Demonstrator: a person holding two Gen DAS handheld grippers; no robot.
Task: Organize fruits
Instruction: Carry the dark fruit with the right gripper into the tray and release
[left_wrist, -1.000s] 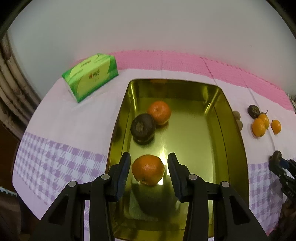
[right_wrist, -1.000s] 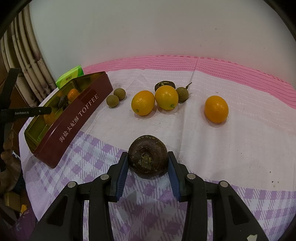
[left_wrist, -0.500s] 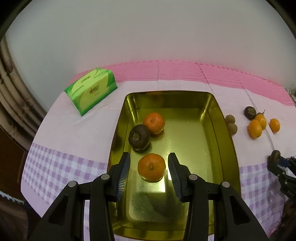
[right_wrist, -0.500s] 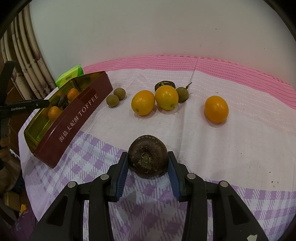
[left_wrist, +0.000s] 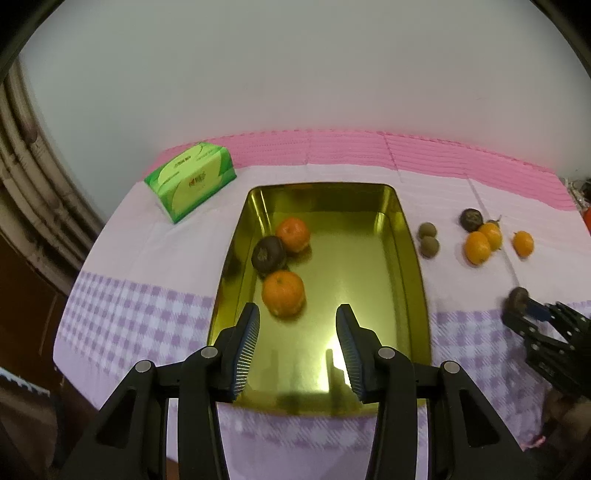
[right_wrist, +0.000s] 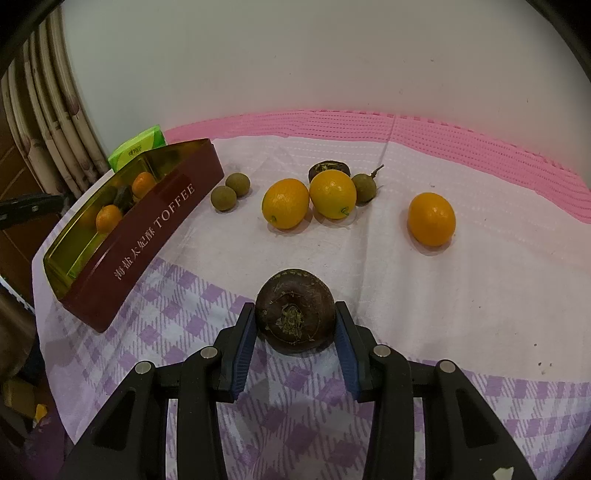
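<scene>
A gold-lined tin (left_wrist: 332, 192), dark red outside (right_wrist: 147, 236), holds two oranges (left_wrist: 282, 293) (left_wrist: 293, 234) and a dark brown fruit (left_wrist: 267, 253). My left gripper (left_wrist: 298, 309) hovers over the tin's near end, open, with the nearest orange just beyond its fingertips and nothing between the pads. My right gripper (right_wrist: 295, 308) is shut on another dark brown fruit (right_wrist: 295, 312) resting on the checked cloth; the same gripper (left_wrist: 524, 308) shows at the right of the left wrist view. Three yellow citrus (right_wrist: 285, 203) (right_wrist: 332, 198) (right_wrist: 431, 218) lie loose beyond it.
Two small greenish-brown fruits (right_wrist: 231, 192) lie beside the tin; a dark fruit (right_wrist: 328, 168) and a stalked small one (right_wrist: 365, 187) sit behind the citrus. A green tissue pack (left_wrist: 190, 181) stands at the back left. The wall is behind, the table's edge left.
My left gripper has drawn back and risen from the tin; the orange that sat between its jaws now lies ahead of them. The right gripper and its fruit have not moved.
</scene>
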